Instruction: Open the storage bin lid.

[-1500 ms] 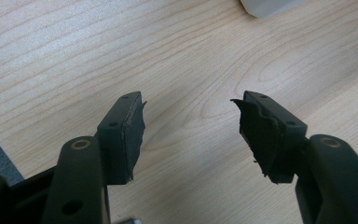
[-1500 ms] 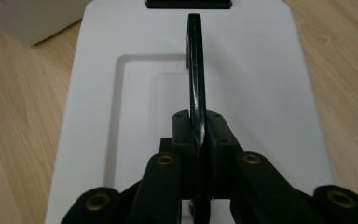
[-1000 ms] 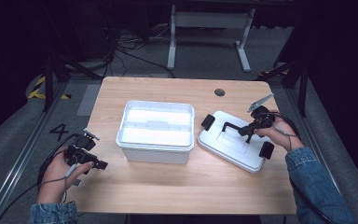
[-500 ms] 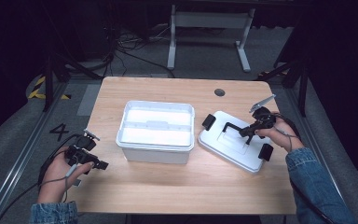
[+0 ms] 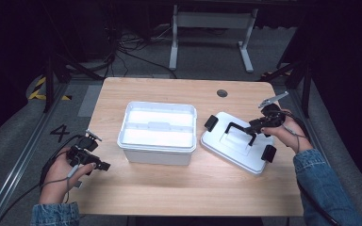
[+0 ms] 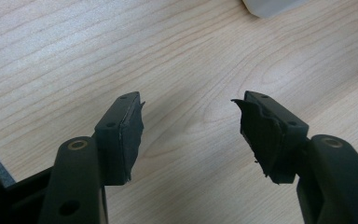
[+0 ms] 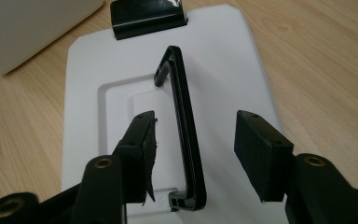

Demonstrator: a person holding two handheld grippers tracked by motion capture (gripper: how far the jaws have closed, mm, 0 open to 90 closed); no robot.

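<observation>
Centrally on the pale wood-grain table [image 5: 169, 188] sits a white plastic box [image 5: 157, 133], rectangular with rounded corners and an open top; its glossy interior is washed out by glare, so what it holds cannot be made out. Just beside it, toward the person's right, lies its flat white lid [image 5: 238, 142], smooth and matte, with a recessed rectangular panel, a thin black bail handle [image 7: 182, 130] standing up from it, and 2 black latches [image 5: 210, 123] at its ends (the near end of the lid is cut off in the right gripper view). The right gripper [image 7: 196, 154] hovers over the lid with its jaws spread wide, one on each side of the handle, not closed on it; the rubbery pads [image 7: 260, 149] look frayed at the edges. The left gripper [image 6: 193, 135] is well apart from the box, near the table's left front corner, its jaws gaping over bare wood and holding nothing, with ragged torn pad edges visible.
</observation>
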